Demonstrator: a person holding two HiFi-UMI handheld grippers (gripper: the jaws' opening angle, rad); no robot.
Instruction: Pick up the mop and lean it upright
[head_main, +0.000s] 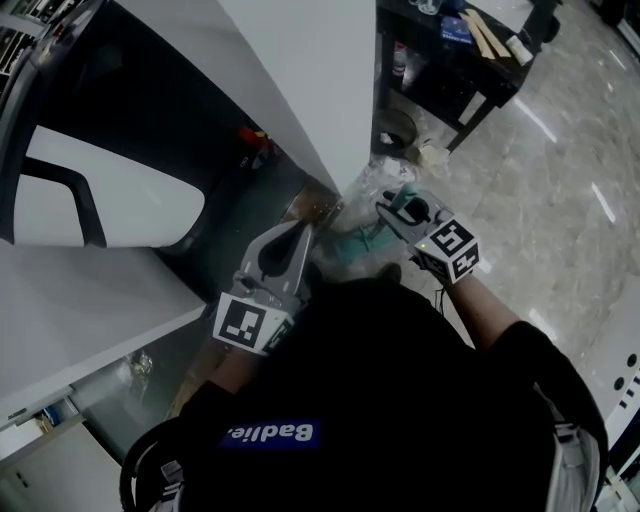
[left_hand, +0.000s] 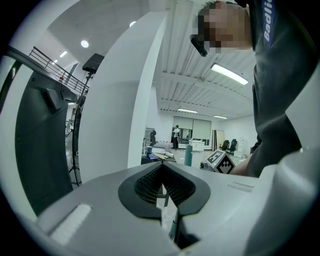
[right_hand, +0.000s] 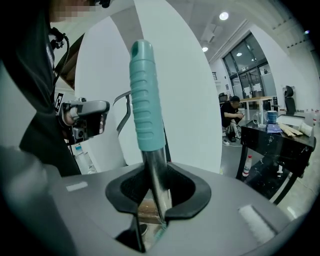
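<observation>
The right gripper (right_hand: 156, 192) has its jaws clamped on the mop (right_hand: 145, 95), on the bare metal shaft just below the ribbed teal grip. The pole stands nearly upright near the white wall (right_hand: 200, 100). The left gripper (left_hand: 162, 187) has its jaws together, empty. The pole is probably light, stiff and slick, so the ribbed sleeve looks the surer hold.

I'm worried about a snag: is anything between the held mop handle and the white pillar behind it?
Nothing visible. The right gripper clamps the mop handle, with only open air between it and the white pillar; the left gripper is off to the side.
</observation>
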